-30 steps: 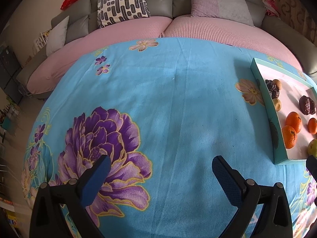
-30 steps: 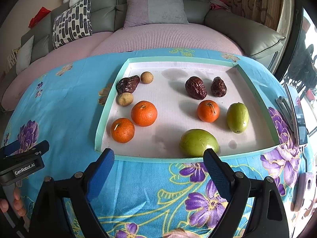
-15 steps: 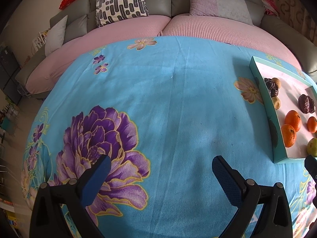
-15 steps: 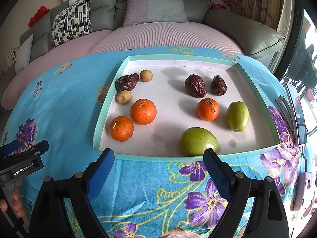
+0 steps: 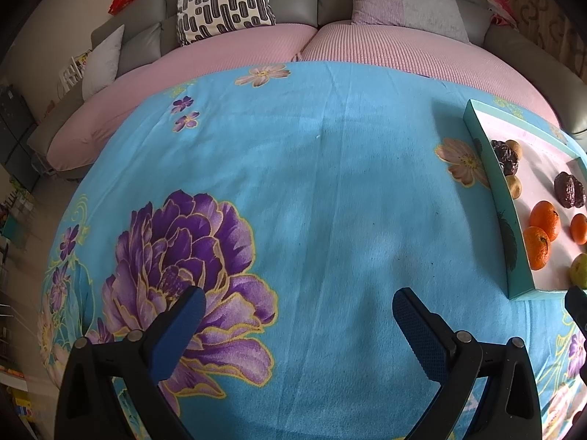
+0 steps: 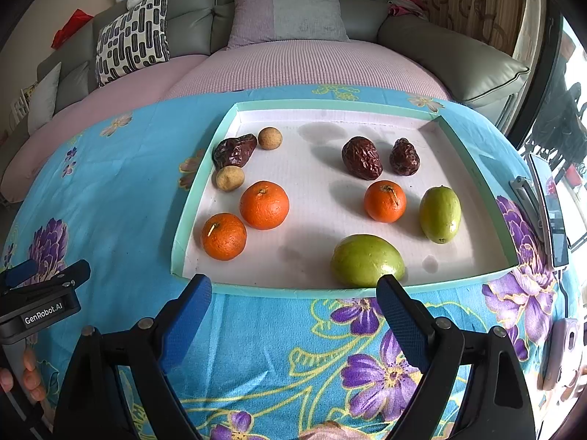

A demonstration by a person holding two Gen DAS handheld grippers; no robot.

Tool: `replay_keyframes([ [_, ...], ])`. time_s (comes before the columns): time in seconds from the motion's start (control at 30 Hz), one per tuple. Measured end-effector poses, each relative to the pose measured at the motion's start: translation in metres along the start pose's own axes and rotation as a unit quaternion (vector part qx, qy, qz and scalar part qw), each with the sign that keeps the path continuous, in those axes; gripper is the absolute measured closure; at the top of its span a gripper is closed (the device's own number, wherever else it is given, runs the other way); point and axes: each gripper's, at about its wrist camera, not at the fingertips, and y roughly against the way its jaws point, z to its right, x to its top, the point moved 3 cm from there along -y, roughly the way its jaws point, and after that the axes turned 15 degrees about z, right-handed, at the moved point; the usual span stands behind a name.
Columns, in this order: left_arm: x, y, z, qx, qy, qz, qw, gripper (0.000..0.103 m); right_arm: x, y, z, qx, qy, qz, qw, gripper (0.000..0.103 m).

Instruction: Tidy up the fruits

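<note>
A shallow teal-rimmed tray (image 6: 205, 183) with a white floor lies on the blue flowered cloth. In it are three oranges (image 6: 264, 204), three dark wrinkled dates (image 6: 361, 157), two small tan round fruits (image 6: 230, 178) and two green fruits (image 6: 367, 260). My right gripper (image 6: 293, 304) hangs open just before the tray's near rim, holding nothing. My left gripper (image 5: 299, 311) is open over bare cloth, with the tray (image 5: 495, 190) off to its right. The left gripper's body (image 6: 40, 293) shows at the far left of the right wrist view, held by a hand.
A grey sofa with pink covers (image 6: 312, 69) and cushions (image 6: 132, 36) curves behind the table. A phone on a stand (image 6: 548, 201) sits at the right table edge. A large purple flower print (image 5: 183, 249) marks the cloth's left part.
Both views have shifted slightly; the tray sits a little lower and to the left in the right wrist view. Both grippers stay open and no fruit has moved.
</note>
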Motion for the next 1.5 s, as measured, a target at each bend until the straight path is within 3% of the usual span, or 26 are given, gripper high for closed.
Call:
replay_keyframes([
  [1.5,-0.0045,-0.0053,-0.0018,0.003,0.000,-0.021,0.9998,0.000,-0.0026,-0.0015,0.0010,-0.001,0.004,-0.005,1.000,0.011],
])
